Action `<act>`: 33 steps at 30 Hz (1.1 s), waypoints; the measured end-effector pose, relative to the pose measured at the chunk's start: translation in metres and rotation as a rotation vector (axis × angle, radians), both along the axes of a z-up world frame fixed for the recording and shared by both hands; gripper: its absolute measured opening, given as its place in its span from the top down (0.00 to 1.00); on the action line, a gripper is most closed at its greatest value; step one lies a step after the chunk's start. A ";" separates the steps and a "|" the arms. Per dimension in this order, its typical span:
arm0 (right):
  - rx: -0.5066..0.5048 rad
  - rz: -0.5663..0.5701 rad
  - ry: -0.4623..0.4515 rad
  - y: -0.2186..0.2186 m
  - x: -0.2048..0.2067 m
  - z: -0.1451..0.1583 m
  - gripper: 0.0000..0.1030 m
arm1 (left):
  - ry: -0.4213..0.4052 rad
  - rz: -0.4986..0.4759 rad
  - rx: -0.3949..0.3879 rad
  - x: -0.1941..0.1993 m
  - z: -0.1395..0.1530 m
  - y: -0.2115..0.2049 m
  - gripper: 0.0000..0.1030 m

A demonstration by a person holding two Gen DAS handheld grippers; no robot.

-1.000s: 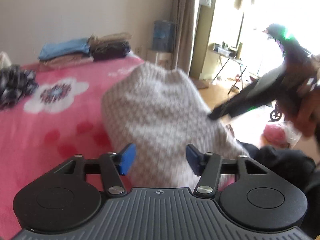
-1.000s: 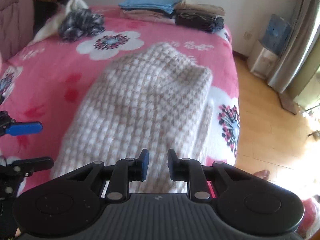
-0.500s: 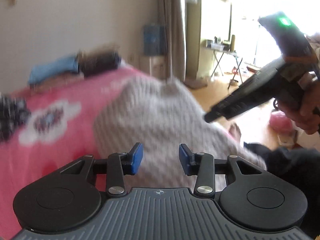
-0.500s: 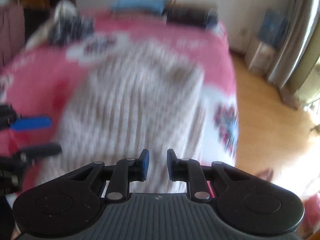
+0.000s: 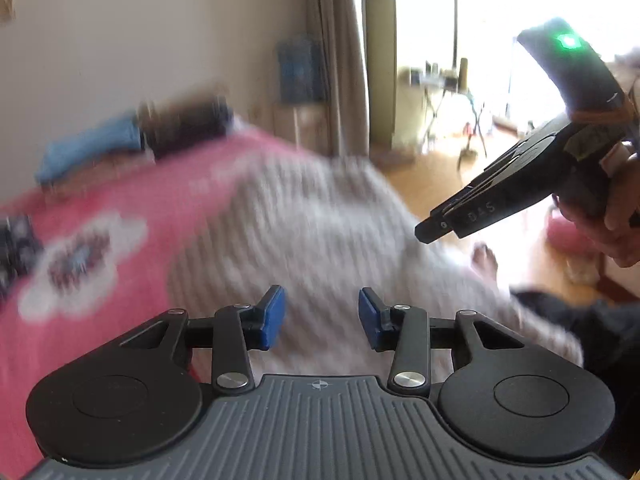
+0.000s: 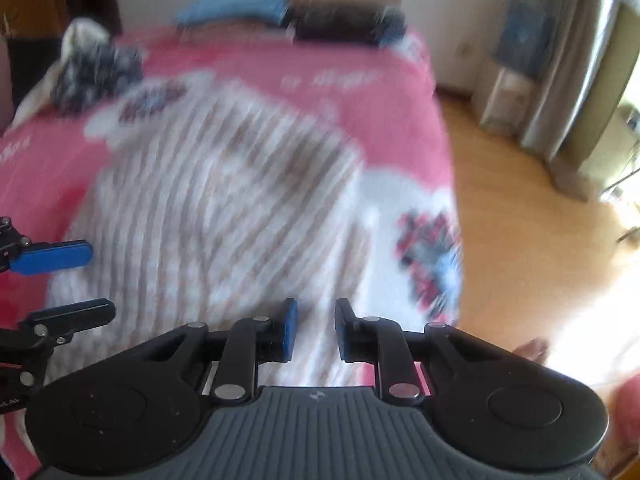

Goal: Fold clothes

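The beige-and-white knitted garment (image 6: 224, 208) lay spread on the pink flowered bedspread (image 6: 360, 92), filling the middle of the right wrist view and running toward the bed's edge at 3 o'clock, where wooden floor (image 6: 520, 208) showed. Both views were smeared by motion blur, so the knit's folds could not be made out.

The left gripper (image 5: 319, 317) hovered above the near part of the garment with its blue pads (image 5: 272, 316) spread wide apart and nothing between them. In the right wrist view the same gripper (image 6: 60, 280) appeared at 9 o'clock, one blue finger above one dark one, parted, just over the garment's left border (whether it touched the fabric I could not tell).

The right gripper (image 6: 313, 330) had its pads (image 6: 289, 330) a narrow gap apart, not closed on anything, above the garment's near edge. From the left wrist view it (image 5: 428, 234) came in at 3 o'clock, held by a hand (image 5: 612, 216), a green light (image 5: 568, 42) glowing on its body, its tip hanging over the garment's right side.

At 12 o'clock on the bed sat a stack of folded clothes (image 6: 288, 12), blue beside dark. A dark crumpled garment (image 6: 96, 72) lay at 10 o'clock. A bare foot (image 5: 486, 258) showed on the floor past the bed.
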State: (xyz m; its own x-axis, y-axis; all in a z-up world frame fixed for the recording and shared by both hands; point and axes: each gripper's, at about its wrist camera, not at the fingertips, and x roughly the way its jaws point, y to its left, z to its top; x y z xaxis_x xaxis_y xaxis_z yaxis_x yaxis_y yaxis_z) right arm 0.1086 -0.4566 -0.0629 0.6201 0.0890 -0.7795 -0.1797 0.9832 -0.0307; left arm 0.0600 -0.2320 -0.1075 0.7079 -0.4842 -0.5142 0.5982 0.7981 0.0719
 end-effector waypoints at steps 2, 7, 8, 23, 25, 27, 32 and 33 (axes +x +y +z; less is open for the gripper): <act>0.048 -0.002 -0.086 -0.004 0.005 0.023 0.79 | -0.016 0.005 -0.016 0.017 0.008 -0.004 0.60; 0.072 0.013 -0.066 -0.002 0.038 0.001 0.80 | 0.094 0.003 0.038 0.072 -0.022 -0.031 0.58; 0.030 0.004 -0.006 -0.001 0.046 -0.023 0.80 | 0.088 -0.016 0.050 0.074 -0.032 -0.036 0.57; 0.103 0.016 -0.107 -0.022 0.049 -0.021 0.80 | 0.127 -0.063 -0.008 0.110 -0.022 -0.062 0.54; 0.107 0.000 -0.067 -0.026 0.058 -0.046 0.77 | 0.205 -0.026 0.032 0.125 -0.047 -0.072 0.55; 0.128 -0.038 -0.020 -0.034 0.063 -0.074 0.75 | 0.202 -0.023 0.063 0.125 -0.054 -0.079 0.55; 0.424 -0.211 -0.002 -0.087 0.016 -0.060 0.69 | 0.185 -0.030 0.072 0.122 -0.053 -0.079 0.53; 0.483 -0.246 0.002 -0.097 0.006 -0.057 0.69 | 0.185 -0.029 0.076 0.122 -0.053 -0.080 0.53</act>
State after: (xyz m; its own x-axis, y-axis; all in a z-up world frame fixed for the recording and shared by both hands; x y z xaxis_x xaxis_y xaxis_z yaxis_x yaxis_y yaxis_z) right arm 0.1149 -0.5538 -0.1199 0.6663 0.2900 -0.6870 0.0577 0.8984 0.4353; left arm 0.1824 -0.3117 -0.1603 0.5841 -0.4580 -0.6701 0.6298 0.7765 0.0182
